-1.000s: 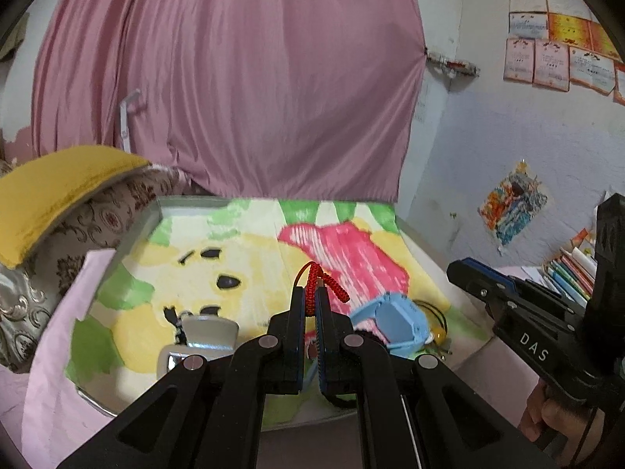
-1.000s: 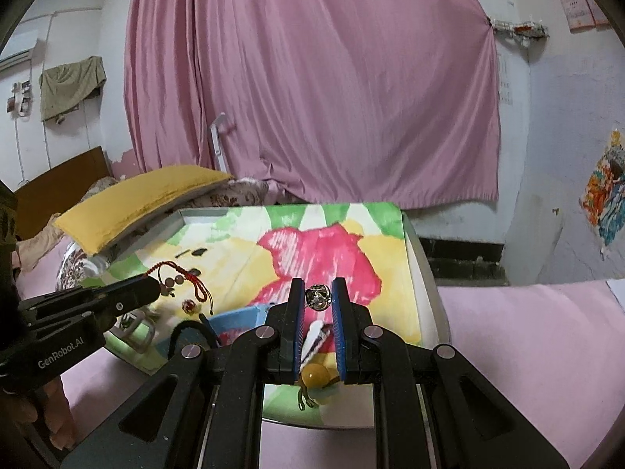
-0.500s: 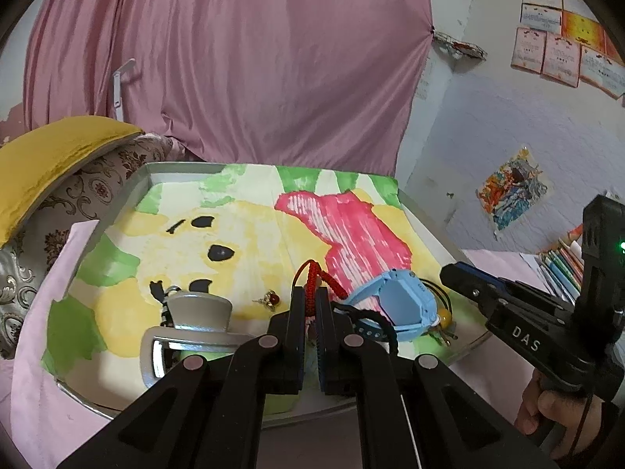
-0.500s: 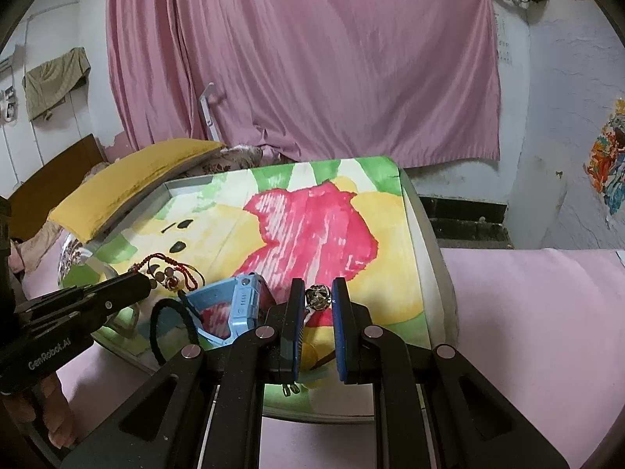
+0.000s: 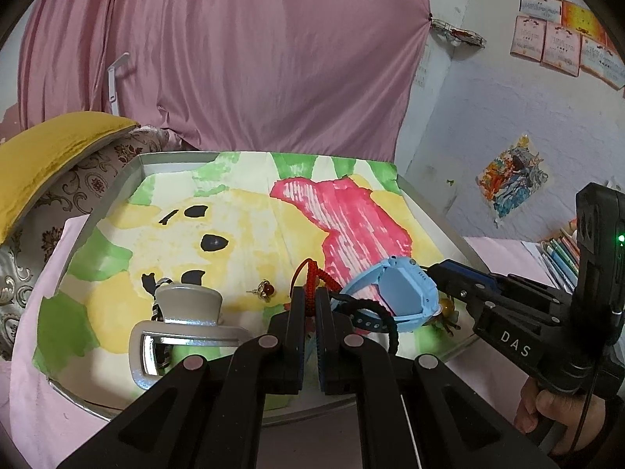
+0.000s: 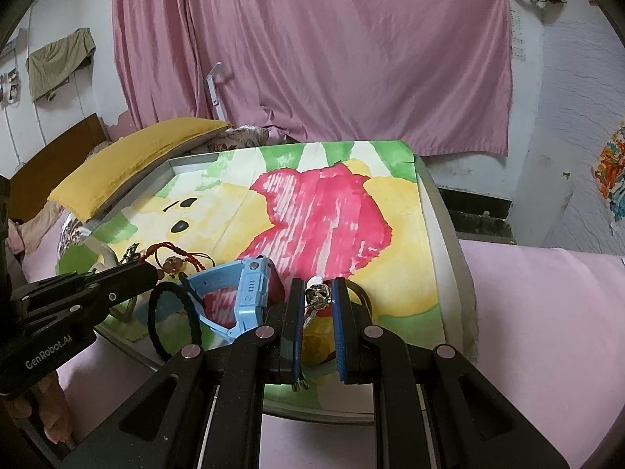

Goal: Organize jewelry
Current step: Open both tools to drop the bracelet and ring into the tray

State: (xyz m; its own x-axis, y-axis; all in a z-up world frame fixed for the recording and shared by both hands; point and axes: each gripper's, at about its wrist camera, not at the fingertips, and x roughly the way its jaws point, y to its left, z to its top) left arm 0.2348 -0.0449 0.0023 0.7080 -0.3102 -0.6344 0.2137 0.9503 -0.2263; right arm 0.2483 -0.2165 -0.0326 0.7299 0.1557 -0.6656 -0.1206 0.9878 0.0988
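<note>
Partly hidden, silver charm sits between blue pads.

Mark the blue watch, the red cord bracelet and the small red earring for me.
blue watch (image 5: 406, 293), left wrist view, on its case.
red cord bracelet (image 5: 310, 273), left wrist view, on the braided cord above the closed fingers.
small red earring (image 5: 266, 290), left wrist view, on its red stone.

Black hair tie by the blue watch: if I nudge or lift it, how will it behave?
The black hair tie is a thin loop lying limp on the painted sheet, so it probably flops and weighs little. It lies against the blue watch strap, so a push may drag or snag it rather than slide it.
</note>
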